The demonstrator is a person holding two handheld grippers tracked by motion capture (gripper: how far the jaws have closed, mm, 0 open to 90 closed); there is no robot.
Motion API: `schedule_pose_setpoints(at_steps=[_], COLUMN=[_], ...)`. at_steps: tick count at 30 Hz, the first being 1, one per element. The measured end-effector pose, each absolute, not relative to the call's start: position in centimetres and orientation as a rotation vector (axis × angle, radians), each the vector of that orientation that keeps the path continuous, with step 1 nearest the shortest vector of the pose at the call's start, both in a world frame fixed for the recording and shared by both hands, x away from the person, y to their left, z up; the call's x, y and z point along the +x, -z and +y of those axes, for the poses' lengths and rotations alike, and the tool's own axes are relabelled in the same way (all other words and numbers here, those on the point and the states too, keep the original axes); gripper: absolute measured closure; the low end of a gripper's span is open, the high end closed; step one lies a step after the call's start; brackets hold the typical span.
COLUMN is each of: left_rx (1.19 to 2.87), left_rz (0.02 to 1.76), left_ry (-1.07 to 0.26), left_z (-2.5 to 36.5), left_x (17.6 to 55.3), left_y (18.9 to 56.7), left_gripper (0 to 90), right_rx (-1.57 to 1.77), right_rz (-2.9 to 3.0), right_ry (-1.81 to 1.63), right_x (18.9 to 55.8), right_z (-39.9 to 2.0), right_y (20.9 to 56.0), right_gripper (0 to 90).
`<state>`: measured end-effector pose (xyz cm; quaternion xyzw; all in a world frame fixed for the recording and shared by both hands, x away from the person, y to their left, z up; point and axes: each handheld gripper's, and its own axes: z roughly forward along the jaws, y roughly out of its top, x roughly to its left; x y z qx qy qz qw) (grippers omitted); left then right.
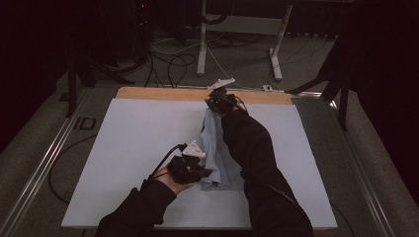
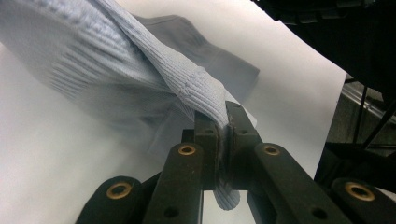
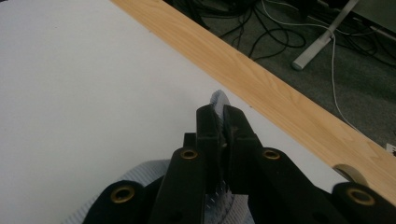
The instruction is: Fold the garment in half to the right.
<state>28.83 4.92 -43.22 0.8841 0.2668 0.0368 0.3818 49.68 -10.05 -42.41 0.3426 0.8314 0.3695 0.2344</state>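
Nearest us, our left hand-held gripper (image 1: 190, 168) is pinching the near end of the pale blue ribbed cloth (image 1: 216, 148) lying mid-table (image 1: 128, 148). Beyond the cloth, our right hand-held gripper (image 1: 217, 101) is clamping its far end, probably stretching it flat.

The left gripper (image 2: 223, 135) has its two black jaws closed tight on a ridge of pale blue ribbed cloth (image 2: 140, 70). A small tab of the fabric hangs out below the jaws. From the pinch, the cloth rises up and to the left, bunched and blurred, above the white counter (image 2: 56, 154).
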Motion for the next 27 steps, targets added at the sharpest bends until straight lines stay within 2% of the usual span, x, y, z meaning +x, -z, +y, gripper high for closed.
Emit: schedule_pose_setpoints(at_steps=[14, 27], left_rx=[2.291, 2.299], left_rz=[0.663, 0.705], left_ry=[-0.058, -0.036], left_z=[-0.4, -2.7], left_x=[29.9, 30.7], left_y=[44.5, 47.4], left_gripper=[86.4, 86.3], right_rx=[0.972, 0.969], right_rz=[2.277, 2.324], right_ry=[-1.045, -1.109], right_x=[50.2, 50.8], right_z=[-13.3, -15.4], right_y=[44.0, 46.9], right_gripper=[86.8, 86.7])
